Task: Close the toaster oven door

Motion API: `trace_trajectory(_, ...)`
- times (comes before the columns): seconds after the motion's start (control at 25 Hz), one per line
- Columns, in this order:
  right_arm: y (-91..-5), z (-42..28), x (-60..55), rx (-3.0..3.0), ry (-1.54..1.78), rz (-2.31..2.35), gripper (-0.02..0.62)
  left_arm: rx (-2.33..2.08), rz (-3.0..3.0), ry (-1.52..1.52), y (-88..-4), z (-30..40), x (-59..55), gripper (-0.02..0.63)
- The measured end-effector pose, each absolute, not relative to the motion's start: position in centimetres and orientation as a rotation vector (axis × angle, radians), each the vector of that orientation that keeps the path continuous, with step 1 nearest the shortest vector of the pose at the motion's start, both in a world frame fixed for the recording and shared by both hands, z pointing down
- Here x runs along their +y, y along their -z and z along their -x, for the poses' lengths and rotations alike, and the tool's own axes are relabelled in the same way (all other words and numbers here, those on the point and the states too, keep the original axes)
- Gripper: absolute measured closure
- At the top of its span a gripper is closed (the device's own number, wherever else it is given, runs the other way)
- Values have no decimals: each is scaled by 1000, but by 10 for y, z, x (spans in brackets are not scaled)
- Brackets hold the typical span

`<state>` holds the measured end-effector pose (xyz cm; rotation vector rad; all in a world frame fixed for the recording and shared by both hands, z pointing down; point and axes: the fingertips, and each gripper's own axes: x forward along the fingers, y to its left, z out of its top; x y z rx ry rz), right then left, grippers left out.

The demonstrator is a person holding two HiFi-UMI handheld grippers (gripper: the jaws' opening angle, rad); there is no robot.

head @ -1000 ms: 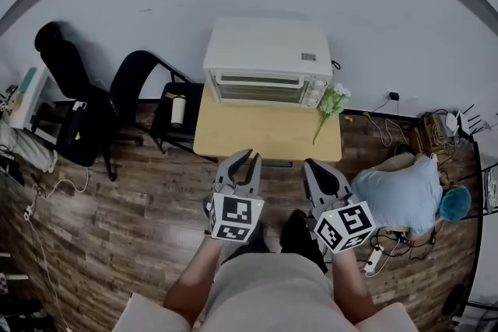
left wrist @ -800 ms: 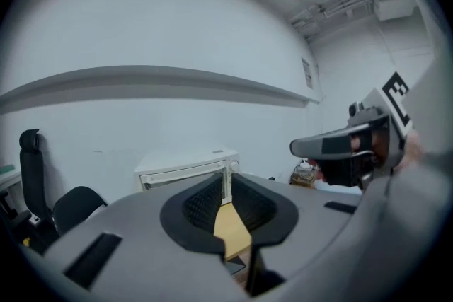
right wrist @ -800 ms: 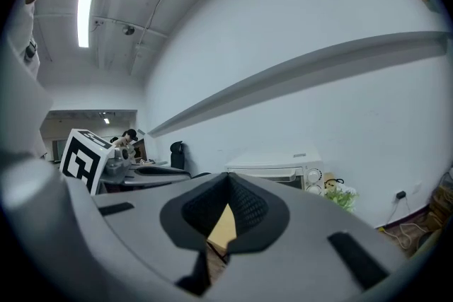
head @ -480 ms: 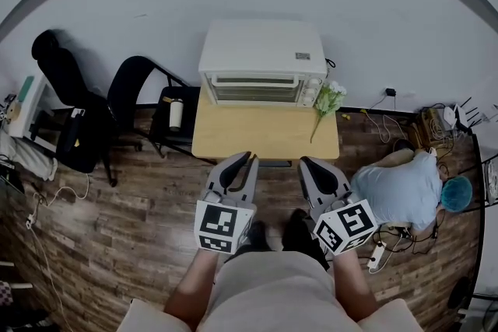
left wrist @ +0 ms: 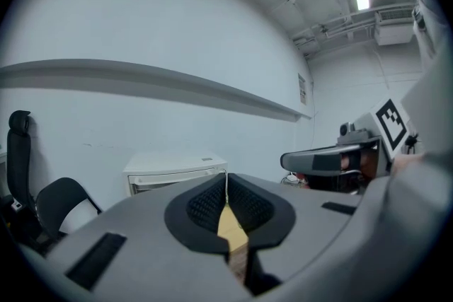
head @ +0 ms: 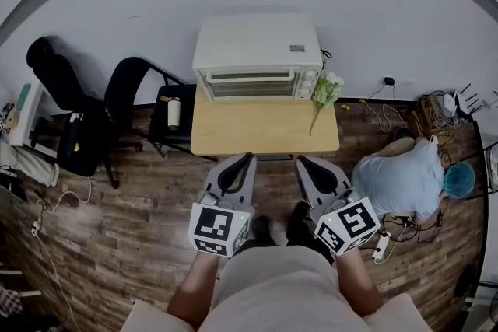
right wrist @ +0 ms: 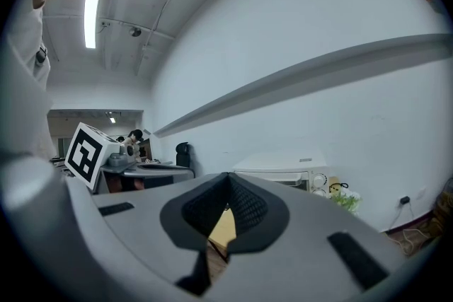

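Observation:
The white toaster oven [head: 257, 58] stands at the back of a small wooden table [head: 264, 132]; its glass door sits upright against the front and looks closed. Both grippers hang in front of the table's near edge, well short of the oven. My left gripper [head: 243, 159] is shut with nothing in it, and so is my right gripper [head: 305, 162]. In the left gripper view the closed jaws [left wrist: 226, 177] point at the oven [left wrist: 173, 170]. In the right gripper view the gripper [right wrist: 228, 184] is also shut, with the oven [right wrist: 283, 170] ahead.
A bunch of white flowers [head: 325, 89] lies at the table's right back corner. Two black chairs [head: 136, 89] stand left of the table, one carrying a bottle [head: 173, 113]. A person [head: 408, 183] crouches on the wooden floor to the right, near cables.
Both grippers have drawn back from the table toward my body, the left one more. The oven and its door look the same.

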<state>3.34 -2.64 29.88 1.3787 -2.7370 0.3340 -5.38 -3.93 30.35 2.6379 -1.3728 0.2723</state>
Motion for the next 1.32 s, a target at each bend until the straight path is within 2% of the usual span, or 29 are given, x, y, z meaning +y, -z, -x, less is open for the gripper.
trace_trajectory(1.32, -307, -29, -42, -2706, -235, -1327, 597, -1272, -2673, -252, -314, 42, -51, 593)
